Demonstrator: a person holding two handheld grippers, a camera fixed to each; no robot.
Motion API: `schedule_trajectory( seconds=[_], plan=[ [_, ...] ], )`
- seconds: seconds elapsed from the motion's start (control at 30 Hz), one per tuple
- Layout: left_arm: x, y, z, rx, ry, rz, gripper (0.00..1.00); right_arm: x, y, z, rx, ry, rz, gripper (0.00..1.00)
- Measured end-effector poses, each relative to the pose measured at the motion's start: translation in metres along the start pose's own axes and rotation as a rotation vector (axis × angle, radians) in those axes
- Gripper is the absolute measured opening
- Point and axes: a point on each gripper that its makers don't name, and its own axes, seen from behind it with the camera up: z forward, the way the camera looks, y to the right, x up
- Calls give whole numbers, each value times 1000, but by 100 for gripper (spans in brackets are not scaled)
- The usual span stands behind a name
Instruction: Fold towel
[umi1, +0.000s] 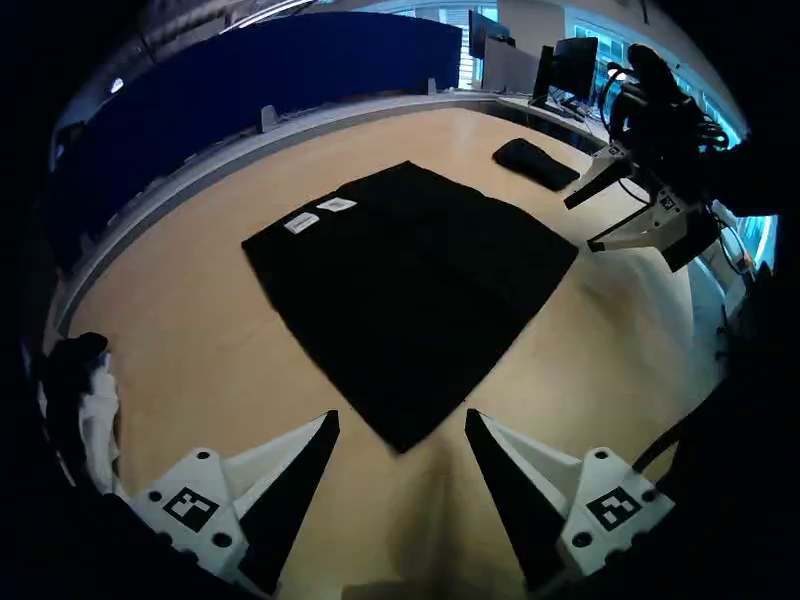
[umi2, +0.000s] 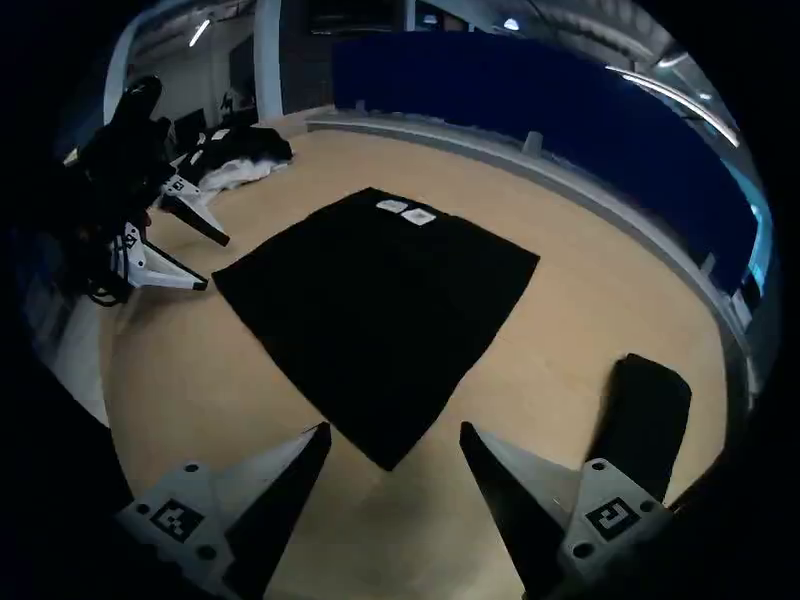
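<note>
- Towel (umi1: 410, 290), black, lies spread flat on the light wooden table (umi1: 190, 330). No fold shows yet, and 2 white labels (umi1: 318, 214) sit near its far edge.
- A shallow pinch is the first risk, since each gripper faces just 1 corner. Thin cloth caught only at the tip could slip out during the lift, and the fold would drop short.
- Fingers coming down steeply could press on the table and shove the corner away, bunching it instead of catching it.
- If the 2 corners travel unevenly, the edges would land skewed, and black lying on black makes alignment hard to judge.
- A small dark folded cloth (umi2: 645, 420) lies on the table near the right gripper (umi2: 393, 426), and a wide sweep could drag it along.
- Left gripper (umi1: 400, 414): its fingers stand wide apart and hold nothing. The towel's near corner points into the gap between them, without touching either finger.
- Right gripper: its fingers are equally wide and empty. Another corner of the towel lies in their gap, clear of both tips.
</note>
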Motion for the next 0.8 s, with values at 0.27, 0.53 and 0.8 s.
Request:
schedule_trajectory(
  seconds=[0.27,0.53,0.8],
  plan=[
    [-8,4,7,-30,-55,-34,94,-14,-1,6,8,-50,-12,97],
    [-13,6,9,-38,-86,-20,94,-21,-7,15,29,-79,-9,84],
    [-14,5,5,-21,-103,-13,89,-23,-7,20,35,-82,16,65]
  ],
)
